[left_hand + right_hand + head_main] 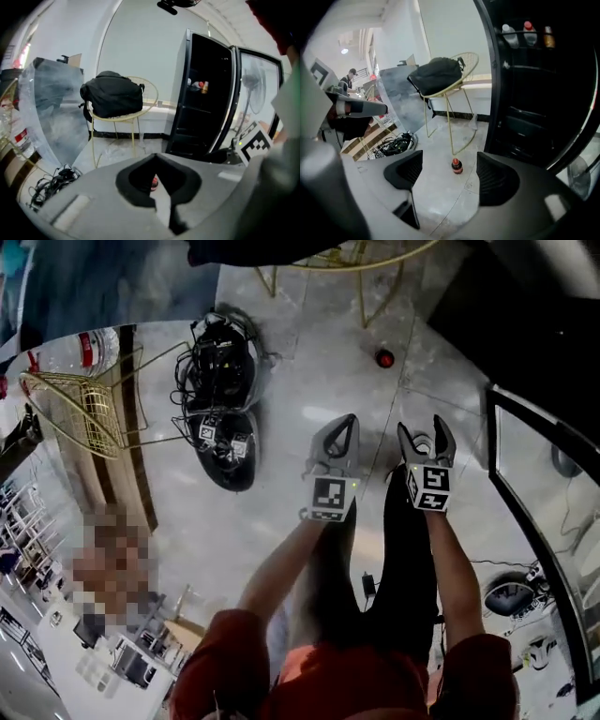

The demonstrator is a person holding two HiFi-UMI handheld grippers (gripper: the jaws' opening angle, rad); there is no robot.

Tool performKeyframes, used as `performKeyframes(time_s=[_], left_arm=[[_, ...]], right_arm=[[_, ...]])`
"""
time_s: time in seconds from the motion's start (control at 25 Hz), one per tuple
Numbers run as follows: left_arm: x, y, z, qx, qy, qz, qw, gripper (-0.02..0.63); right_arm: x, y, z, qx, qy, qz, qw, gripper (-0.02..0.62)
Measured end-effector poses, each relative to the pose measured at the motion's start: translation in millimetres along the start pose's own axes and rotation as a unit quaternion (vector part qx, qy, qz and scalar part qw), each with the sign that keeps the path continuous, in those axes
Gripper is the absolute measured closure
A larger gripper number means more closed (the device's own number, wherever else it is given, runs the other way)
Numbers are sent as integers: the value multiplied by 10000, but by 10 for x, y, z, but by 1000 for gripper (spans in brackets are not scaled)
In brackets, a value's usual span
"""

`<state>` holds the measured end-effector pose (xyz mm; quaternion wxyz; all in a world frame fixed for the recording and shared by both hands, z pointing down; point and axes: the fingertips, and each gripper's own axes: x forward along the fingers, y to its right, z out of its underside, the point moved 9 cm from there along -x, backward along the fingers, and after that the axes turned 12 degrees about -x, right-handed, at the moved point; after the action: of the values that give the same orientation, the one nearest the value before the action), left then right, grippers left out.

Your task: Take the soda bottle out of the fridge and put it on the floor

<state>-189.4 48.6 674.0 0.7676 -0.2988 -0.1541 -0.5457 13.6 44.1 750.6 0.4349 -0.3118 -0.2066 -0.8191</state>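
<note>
Between jaws of right gripper (425, 432): nothing, pads spread wide. Left gripper (347, 423) jaws pressed together, empty. Soda bottle (457, 166) upright on floor (309, 362), about 12 o'clock from right gripper, well apart, near chair (449, 126) leg. Fridge (534, 93) at 2 o'clock, door open. Placing looks done. Next move likely calls only for retreat, perhaps door closing.

The soda bottle (384, 358) stood on the floor (309, 399) at 12 o'clock, well ahead of the left gripper (351, 421) and right gripper (421, 427), which hung side by side. The chair (469, 63) stood behind the bottle, with a bag (438, 75) on its seat. The fridge (525, 117) lay at 2 o'clock and a cable pile (220, 371) at 10 o'clock.
</note>
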Motion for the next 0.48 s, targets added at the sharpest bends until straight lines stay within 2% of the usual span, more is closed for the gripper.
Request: performKeyframes(time_s=[0.2,0.48], left_arm=[[-633,402,-987,60,374,54,9993,606],[-1625,1079,-2138,544,873,238,9944,606]], right_arm=[[-986,23,-981,2,495,200,9986,249],[-2549,26,-2152,-44,1421,539,9884,250]])
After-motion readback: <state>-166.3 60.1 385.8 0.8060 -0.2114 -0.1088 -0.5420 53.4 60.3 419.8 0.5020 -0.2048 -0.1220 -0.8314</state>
